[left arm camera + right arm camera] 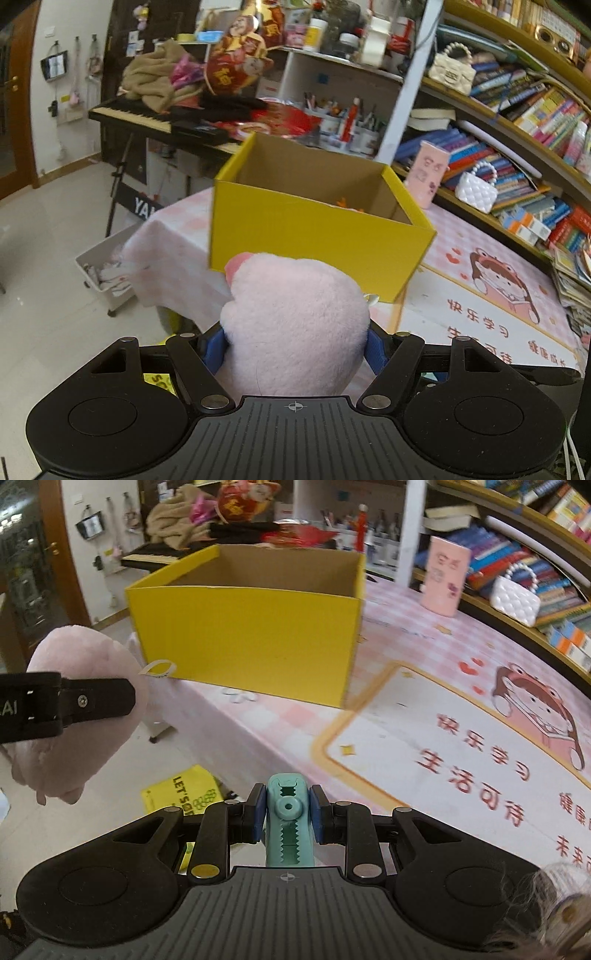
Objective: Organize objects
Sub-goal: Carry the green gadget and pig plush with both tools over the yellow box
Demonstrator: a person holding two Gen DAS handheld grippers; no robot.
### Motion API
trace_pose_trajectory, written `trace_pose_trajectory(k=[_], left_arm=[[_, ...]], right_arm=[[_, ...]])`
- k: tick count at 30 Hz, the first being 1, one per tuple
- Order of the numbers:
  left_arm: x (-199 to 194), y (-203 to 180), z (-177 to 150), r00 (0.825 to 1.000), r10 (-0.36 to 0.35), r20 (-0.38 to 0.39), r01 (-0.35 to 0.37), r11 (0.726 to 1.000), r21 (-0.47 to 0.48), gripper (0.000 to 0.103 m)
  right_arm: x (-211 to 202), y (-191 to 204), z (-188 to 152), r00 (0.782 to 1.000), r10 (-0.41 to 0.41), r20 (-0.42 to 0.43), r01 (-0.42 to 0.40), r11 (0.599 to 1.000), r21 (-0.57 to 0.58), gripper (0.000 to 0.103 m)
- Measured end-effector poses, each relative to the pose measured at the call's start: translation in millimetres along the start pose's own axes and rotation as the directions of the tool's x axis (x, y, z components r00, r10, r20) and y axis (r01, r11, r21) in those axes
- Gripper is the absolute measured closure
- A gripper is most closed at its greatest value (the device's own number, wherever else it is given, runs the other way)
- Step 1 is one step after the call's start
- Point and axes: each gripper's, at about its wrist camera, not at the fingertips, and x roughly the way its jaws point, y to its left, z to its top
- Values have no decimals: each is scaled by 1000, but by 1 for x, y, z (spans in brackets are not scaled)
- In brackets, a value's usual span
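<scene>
Carrying two things toward the yellow box (247, 627), judging by how both hand-held grippers are pointing at it with loads aboard: the delivery step of the organizing, with neither item yet over the opening. Left hand-held gripper (295, 343) clamping a pink plush toy (295, 325), blue pads (375, 349) pressing into its sides at a middling width, the toy bulging up and hiding the near lower face of the box in the left wrist view. Right hand-held gripper (286, 814) squeezing a teal plastic clip (289, 823) between narrow-set pads, the clip standing upright along the fingers. Sitting on the pink-checked bench (424, 657), the box is at the left edge, open-topped, well apart from both loads; something orange (345, 203) peeking above the near wall inside it, too little showing to name. Seen from the right wrist view, the plush toy (74, 709) hanging off the bench to the left, over the floor, with the left hand-held gripper's black finger (96, 701) across it. Calling next, by judgement, for lifting each load above the near rim, bringing it over the cardboard interior and only then letting the jaws go; the bulky toy needing the higher clearance and the wider release, the clip needing little. Risk worth naming: the toy brushing the near wall and nudging the light box toward the bench edge.
</scene>
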Motion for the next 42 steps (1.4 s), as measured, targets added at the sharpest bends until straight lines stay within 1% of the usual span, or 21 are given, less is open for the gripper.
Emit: trace_pose_trajectory(k=[12, 17, 21, 27, 30, 33, 38, 42], left_arm=[[-20, 38, 6, 997, -20, 81, 21, 1000, -13, 31], [-27, 53, 11, 995, -11, 102, 14, 1000, -28, 31], [-29, 57, 22, 990, -10, 143, 14, 999, -31, 31], [-19, 54, 55, 973, -4, 231, 17, 998, -53, 31], [-12, 49, 74, 961, -6, 278, 21, 999, -50, 31], [-1, 44, 93, 950, -12, 312, 28, 999, -46, 31], [26, 34, 120, 939, -9, 345, 27, 998, -48, 31], [55, 22, 135, 942, -5, 336, 33, 996, -77, 31]], right_arm=[[-14, 45, 10, 996, -25, 83, 29, 998, -55, 80], [-16, 56, 14, 995, -31, 96, 37, 998, -58, 80], [-19, 59, 25, 991, -40, 130, 47, 998, -48, 80], [-22, 53, 57, 972, -49, 230, 68, 995, -75, 80], [-19, 42, 80, 959, -45, 281, 63, 997, -55, 80], [-11, 32, 103, 948, -59, 312, 76, 996, -42, 80], [8, 12, 135, 937, -83, 340, 104, 994, -45, 80], [27, -3, 154, 943, -76, 324, 97, 994, -51, 80]])
